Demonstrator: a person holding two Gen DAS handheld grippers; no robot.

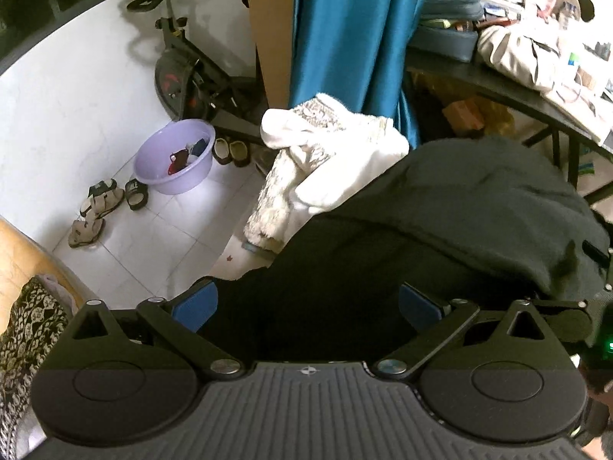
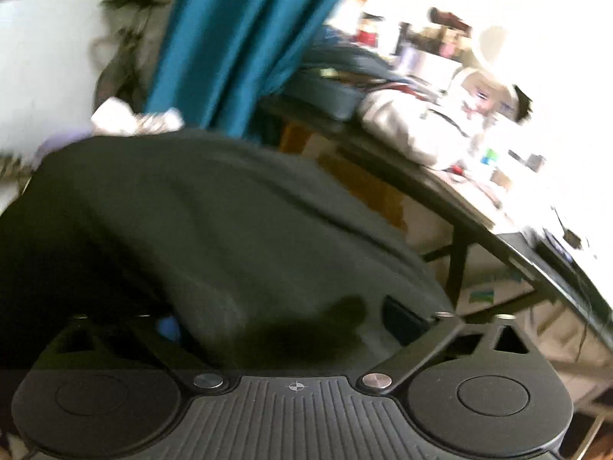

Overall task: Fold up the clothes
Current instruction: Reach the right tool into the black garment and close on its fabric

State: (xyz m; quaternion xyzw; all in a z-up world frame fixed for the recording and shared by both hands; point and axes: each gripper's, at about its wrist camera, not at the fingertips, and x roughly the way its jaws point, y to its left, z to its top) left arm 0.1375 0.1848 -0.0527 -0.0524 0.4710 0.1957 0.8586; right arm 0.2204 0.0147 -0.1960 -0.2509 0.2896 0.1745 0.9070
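Note:
A dark grey garment (image 1: 459, 211) fills the middle of the left wrist view, bunched and raised, with its shadowed lower part between my fingers. My left gripper (image 1: 306, 306) is open wide, blue pads (image 1: 195, 306) far apart on either side of the cloth. In the blurred right wrist view the same dark garment (image 2: 230, 211) hangs over my right gripper (image 2: 285, 326), whose jaws also stand wide apart and open. A white fluffy garment (image 1: 325, 153) lies beyond the dark one, draped downward. I cannot tell what the dark garment rests on.
A purple basin (image 1: 174, 163) and several shoes (image 1: 99, 207) sit on the white tiled floor at left. An exercise bike (image 1: 191, 76) and a blue curtain (image 1: 345, 38) stand behind. A cluttered black desk (image 1: 498, 88) runs along the right. Patterned cloth (image 1: 27, 329) lies at lower left.

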